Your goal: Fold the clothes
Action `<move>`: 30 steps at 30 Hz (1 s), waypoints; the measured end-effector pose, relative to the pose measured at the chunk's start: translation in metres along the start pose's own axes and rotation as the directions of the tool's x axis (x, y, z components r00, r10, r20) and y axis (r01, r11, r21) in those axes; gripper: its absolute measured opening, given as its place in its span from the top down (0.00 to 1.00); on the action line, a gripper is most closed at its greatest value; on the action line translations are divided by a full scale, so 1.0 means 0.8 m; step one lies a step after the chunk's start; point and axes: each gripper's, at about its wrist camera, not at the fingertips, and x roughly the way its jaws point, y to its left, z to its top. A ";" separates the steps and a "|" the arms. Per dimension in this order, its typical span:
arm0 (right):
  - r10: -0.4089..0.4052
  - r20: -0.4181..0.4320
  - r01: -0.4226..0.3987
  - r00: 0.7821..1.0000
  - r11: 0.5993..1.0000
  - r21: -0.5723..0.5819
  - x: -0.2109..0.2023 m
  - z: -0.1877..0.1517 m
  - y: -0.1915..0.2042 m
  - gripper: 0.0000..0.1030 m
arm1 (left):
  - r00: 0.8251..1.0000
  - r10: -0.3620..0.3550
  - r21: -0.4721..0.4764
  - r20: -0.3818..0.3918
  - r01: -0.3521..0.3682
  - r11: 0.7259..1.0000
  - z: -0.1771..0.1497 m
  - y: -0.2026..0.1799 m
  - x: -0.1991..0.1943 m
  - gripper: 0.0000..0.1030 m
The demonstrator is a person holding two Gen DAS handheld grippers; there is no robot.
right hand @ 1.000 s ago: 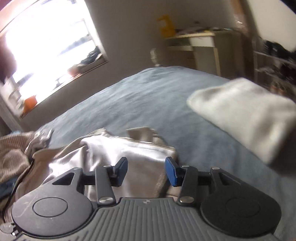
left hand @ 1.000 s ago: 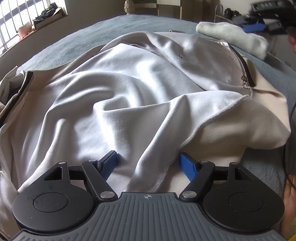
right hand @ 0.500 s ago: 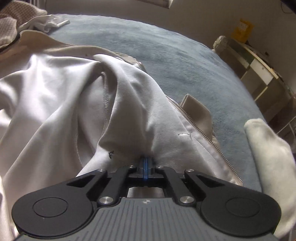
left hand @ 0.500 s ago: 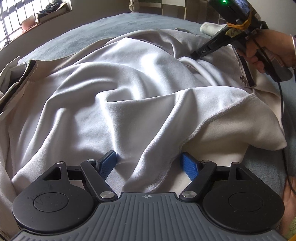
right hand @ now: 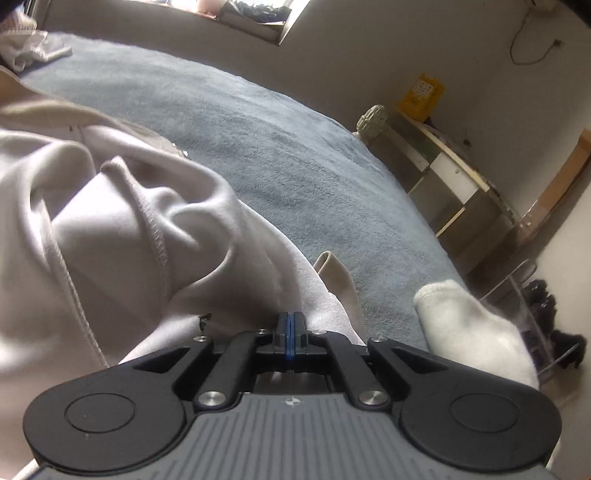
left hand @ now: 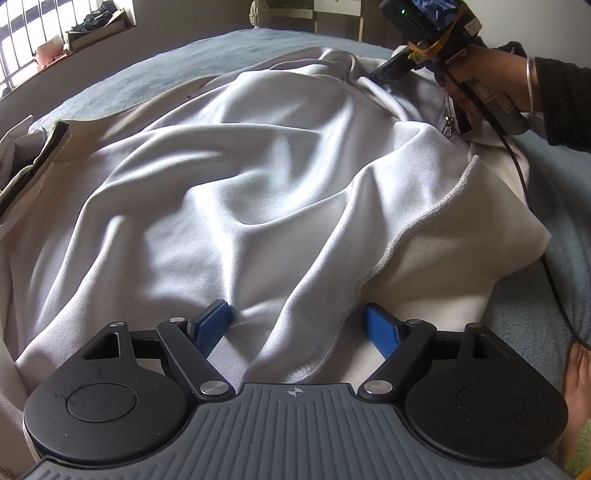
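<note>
Left wrist view. The zip-up sweatshirt [left hand: 258,177] lies spread and rumpled, fleece lining upward, across the grey-blue bed cover [left hand: 546,302]. The left gripper [left hand: 298,319] rests low over the near hem, its jaws spread wide with a raised ridge of fabric and the stitched hem edge [left hand: 417,229] between them; nothing is clamped. At the far right a hand [left hand: 491,79] holds the right gripper [left hand: 384,72] at the fabric near the metal zipper pull [left hand: 447,123]. Judged handling: soft, limp, medium-weight knit; it will drape and sag between hold points and slide little on the plush cover. Stitched hems and the zipper placket appear the firmest places to grip.

Right wrist view. The right gripper [right hand: 290,334] has its blue pads pressed together on a fold of the sweatshirt [right hand: 122,236], just beside the overlocked seam [right hand: 155,236]. A beige cuff or tab [right hand: 338,275] protrudes next to the pinch. A folded white garment [right hand: 469,328] lies near, apart from the sweatshirt. The bed cover [right hand: 295,158] is otherwise bare here. Beyond: a window sill [right hand: 255,16], low shelving [right hand: 454,184], a yellow box [right hand: 423,92].
</note>
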 end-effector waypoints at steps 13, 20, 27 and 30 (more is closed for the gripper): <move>0.485 0.099 -0.495 0.869 0.843 0.209 -0.111 0.020 -0.026 0.94 | 1.000 -0.026 0.003 0.010 0.026 1.000 0.001 0.003 0.000 0.13; 0.788 0.126 -0.798 0.603 0.598 0.078 -0.186 -0.002 0.016 0.65 | 0.981 -0.193 -0.113 0.015 0.193 0.975 -0.015 0.037 -0.053 0.13; 0.945 -0.036 -0.946 0.325 0.325 -0.005 -0.241 -0.044 0.118 0.64 | 0.994 -0.105 -0.199 0.025 0.107 0.974 -0.066 0.094 -0.143 0.13; 0.949 -0.125 -0.955 0.288 0.276 -0.104 -0.264 -0.062 0.165 0.64 | 0.998 -0.054 -0.243 0.013 0.055 0.968 -0.084 0.116 -0.175 0.13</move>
